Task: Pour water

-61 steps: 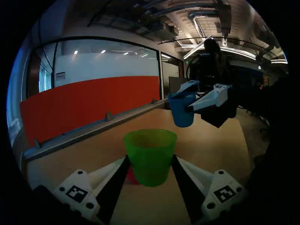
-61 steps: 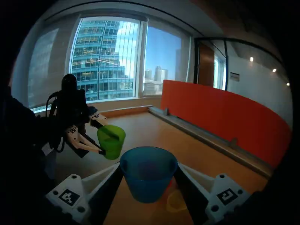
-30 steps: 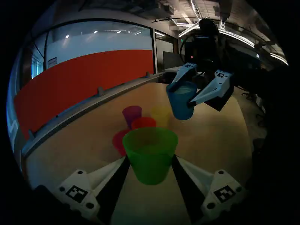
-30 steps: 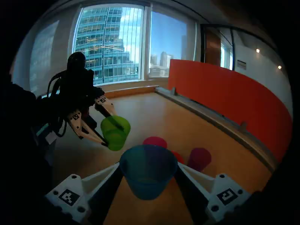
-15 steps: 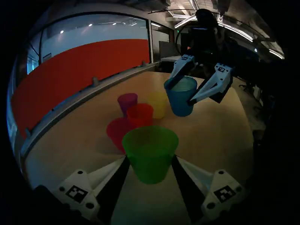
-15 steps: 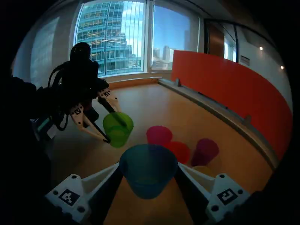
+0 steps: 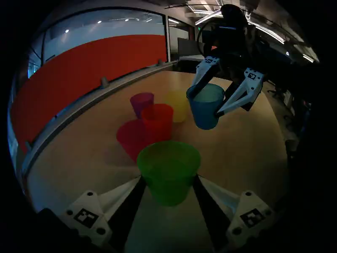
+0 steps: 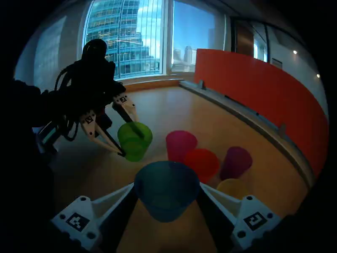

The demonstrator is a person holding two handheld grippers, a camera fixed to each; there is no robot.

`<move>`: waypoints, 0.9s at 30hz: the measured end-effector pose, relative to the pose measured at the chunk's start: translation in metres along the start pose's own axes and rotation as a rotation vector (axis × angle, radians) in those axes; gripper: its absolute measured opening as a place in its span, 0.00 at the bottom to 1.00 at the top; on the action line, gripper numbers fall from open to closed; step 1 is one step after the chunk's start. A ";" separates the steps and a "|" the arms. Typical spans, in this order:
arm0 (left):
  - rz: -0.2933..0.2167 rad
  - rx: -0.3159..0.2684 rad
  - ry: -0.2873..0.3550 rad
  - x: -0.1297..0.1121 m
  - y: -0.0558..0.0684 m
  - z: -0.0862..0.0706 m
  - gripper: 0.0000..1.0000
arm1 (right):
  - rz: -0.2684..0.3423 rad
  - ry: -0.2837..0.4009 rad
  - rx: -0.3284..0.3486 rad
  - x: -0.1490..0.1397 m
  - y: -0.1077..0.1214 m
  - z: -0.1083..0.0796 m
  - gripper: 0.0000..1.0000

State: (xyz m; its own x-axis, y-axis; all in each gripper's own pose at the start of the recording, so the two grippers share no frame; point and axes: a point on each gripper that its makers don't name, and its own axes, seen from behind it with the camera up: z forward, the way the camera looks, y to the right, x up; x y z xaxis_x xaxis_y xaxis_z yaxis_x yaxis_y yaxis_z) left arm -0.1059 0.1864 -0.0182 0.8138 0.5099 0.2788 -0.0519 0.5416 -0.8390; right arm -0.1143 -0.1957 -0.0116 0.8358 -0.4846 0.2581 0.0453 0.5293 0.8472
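Two cups in hand, one per gripper. My left gripper: both fingers press on the sides of the green cup, mouth up, rim level, just ahead of the camera. My right gripper: both fingers clamped on the blue cup, likewise mouth up.

Left gripper view: the blue cup sits beyond and to the right of the green one, raised over the table, leaning slightly, well apart from the green rim. I cannot make out a water level in either cup; the interiors are too dim.

Four loose cups stand upright in a cluster on the table, between the two I hold. The magenta cup is nearest the green cup. The red cup is just behind it and overlaps it in the view. The purple cup lies beyond that. The yellow cup is beside the purple one and just left of the blue cup. Whether any of the four touch, I cannot tell.

Right gripper view: the green cup is off to the left, past the blue rim, low over the wood; contact with the table not resolvable. An orange wall runs along the far table edge; windows with towers stand behind my left gripper
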 end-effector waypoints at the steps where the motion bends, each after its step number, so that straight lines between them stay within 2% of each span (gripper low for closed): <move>1: 0.002 -0.002 -0.003 -0.001 0.000 0.001 0.78 | 0.001 -0.001 0.000 -0.001 0.000 0.001 0.91; 18: 0.015 -0.011 -0.038 -0.012 -0.001 0.015 0.79 | 0.004 -0.020 0.006 -0.013 -0.001 0.011 0.91; 27: 0.015 -0.016 -0.042 -0.016 0.000 0.017 0.78 | 0.002 -0.033 0.003 -0.020 -0.002 0.014 0.91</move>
State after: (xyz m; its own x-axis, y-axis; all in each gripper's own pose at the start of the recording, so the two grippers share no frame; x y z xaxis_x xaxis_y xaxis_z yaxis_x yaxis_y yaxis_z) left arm -0.1293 0.1895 -0.0142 0.7881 0.5456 0.2851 -0.0544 0.5230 -0.8506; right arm -0.1388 -0.1965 -0.0122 0.8175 -0.5063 0.2744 0.0423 0.5280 0.8482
